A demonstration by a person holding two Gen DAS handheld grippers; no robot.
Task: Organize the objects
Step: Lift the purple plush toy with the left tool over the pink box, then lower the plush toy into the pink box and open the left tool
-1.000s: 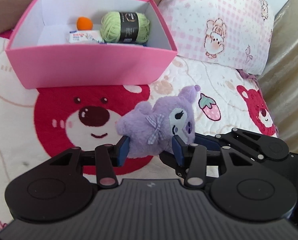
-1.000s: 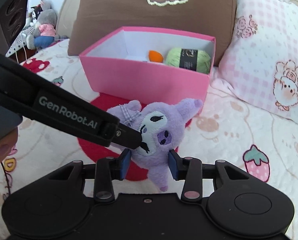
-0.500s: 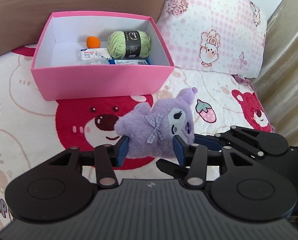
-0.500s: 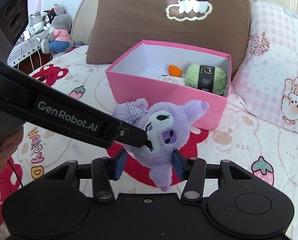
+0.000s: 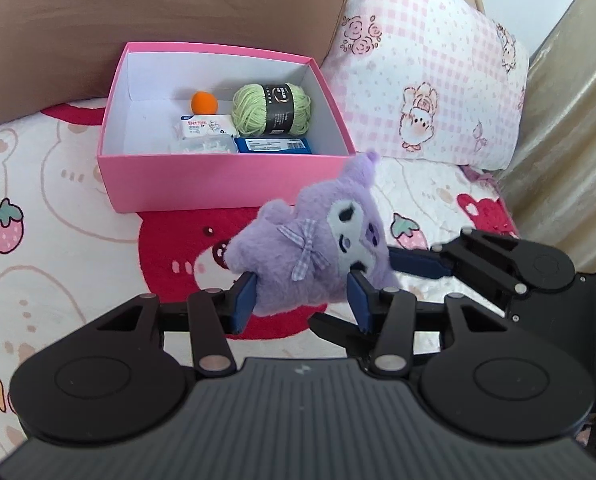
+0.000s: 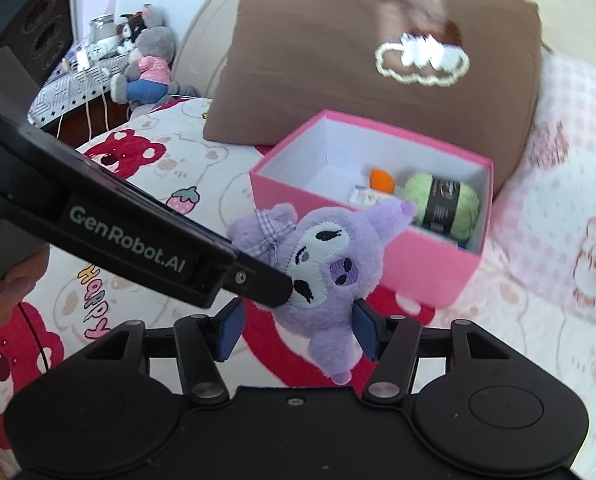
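The left gripper (image 5: 301, 298) is clamped on the purple plush toy (image 5: 318, 252), held above the bed (image 5: 57, 208) just in front of the pink box (image 5: 217, 180). The right gripper (image 6: 295, 330) is opening: its left pad stands clear of the toy and the right pad is at its fur. A yarn ball (image 5: 271, 109) lies in the box.

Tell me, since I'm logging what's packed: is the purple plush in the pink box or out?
Out. The purple plush hangs clamped between the left gripper fingers, in front of the pink box, which holds yarn and small items.
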